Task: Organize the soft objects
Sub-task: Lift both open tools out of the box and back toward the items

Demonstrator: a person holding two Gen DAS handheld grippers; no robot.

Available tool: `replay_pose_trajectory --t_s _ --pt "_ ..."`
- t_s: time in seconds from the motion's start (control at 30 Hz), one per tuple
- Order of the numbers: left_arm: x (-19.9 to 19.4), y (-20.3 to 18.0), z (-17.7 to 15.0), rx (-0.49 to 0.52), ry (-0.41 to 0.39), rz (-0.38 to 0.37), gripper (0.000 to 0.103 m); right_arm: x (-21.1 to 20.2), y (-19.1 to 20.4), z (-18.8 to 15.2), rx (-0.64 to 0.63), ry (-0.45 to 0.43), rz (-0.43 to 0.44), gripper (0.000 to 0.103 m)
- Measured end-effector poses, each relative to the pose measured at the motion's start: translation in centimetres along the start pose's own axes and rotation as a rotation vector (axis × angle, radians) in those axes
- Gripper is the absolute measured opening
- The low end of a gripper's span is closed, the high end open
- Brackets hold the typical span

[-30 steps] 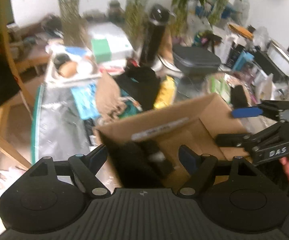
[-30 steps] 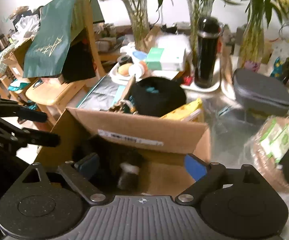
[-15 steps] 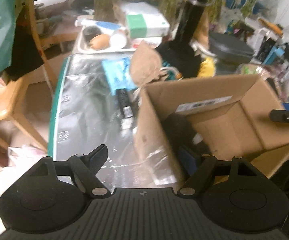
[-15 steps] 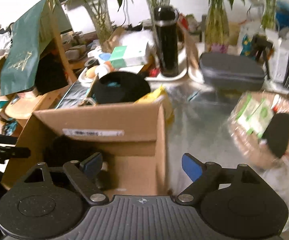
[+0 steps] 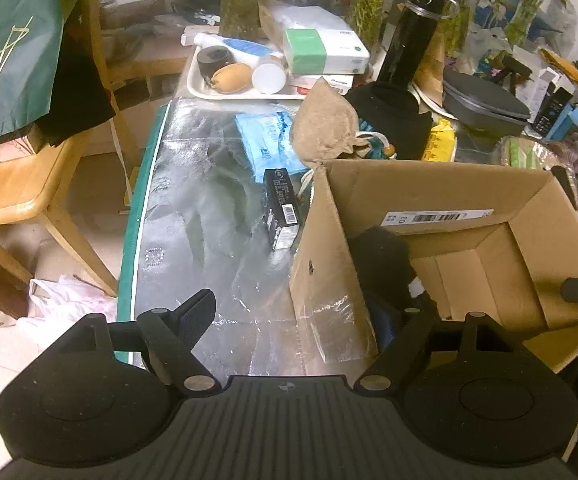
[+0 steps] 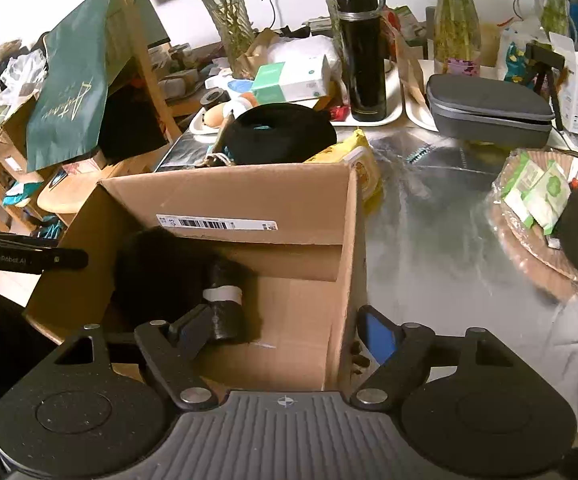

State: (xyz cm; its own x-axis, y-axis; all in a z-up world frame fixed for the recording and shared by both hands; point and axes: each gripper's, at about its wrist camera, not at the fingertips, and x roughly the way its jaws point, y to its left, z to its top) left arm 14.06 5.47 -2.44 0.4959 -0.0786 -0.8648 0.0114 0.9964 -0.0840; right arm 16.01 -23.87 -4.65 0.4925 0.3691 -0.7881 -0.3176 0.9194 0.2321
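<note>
Now both grippers have swung apart and dropped to the two sides of the cardboard box (image 5: 429, 196), where a second ago they pointed together into it. The left gripper (image 5: 293, 316) straddles the box's left wall at the bottom of its view, fingers wide, one finger outside over the silver table cover (image 5: 201, 208) and one inside, not visibly pressing it. The right gripper (image 6: 285, 328) does the same on the right wall in its own view; its jaws have just been closing a little, with only that wall between them, and they stand wide and not clamped. I'd guess the box is about to be gripped by its walls and shifted.

A black fuzzy bundle (image 6: 169, 272) with a white band already lies inside the box, lower left of the right view. More soft things wait beyond the far wall: a tan cloth pouch (image 5: 325, 124) at upper centre of the left view and a black ring cushion (image 6: 285, 132) at upper centre of the right view.

In the way is plenty: a small black carton (image 5: 283, 208) lies just beside the box's left wall, a yellow packet (image 6: 363, 164) touches its far right corner, and the tall black flask (image 6: 363, 52) stands behind on a white tray (image 6: 395, 114).
</note>
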Motion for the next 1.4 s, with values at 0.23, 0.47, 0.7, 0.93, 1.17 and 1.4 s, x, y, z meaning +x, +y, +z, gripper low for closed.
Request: replay_pose_trajectory --t_s 0.23,0.47,0.7,0.93,1.17,1.4 --pt "-1.4 0.5 -0.4 0.003 -0.09 -0.067 0.078 -1.5 -0.1 0.0 -0.01 -0.104 -0.065 0.096" --pt "-2.4 1.1 -0.8 -0.019 -0.178 -0.115 0.078 -2.2 0.4 -0.9 -0.095 -0.19 -0.096 0.101" --pt "-3.0 1.0 -1.1 -0.003 -0.221 -0.124 0.078 -2.5 1.1 -2.7 -0.125 -0.244 -0.097 0.103" --pt "-3.2 1.2 -1.1 -0.017 -0.239 -0.135 0.078 -3.2 1.4 -0.6 -0.149 -0.274 -0.107 0.103" --pt "-3.1 1.1 -0.3 -0.029 -0.243 -0.14 0.078 -2.0 1.7 3.7 -0.218 -0.288 -0.1 0.103" --pt "-3.0 1.0 1.7 -0.041 -0.272 -0.141 0.078 0.5 0.6 8.3 -0.247 -0.291 -0.095 0.103"
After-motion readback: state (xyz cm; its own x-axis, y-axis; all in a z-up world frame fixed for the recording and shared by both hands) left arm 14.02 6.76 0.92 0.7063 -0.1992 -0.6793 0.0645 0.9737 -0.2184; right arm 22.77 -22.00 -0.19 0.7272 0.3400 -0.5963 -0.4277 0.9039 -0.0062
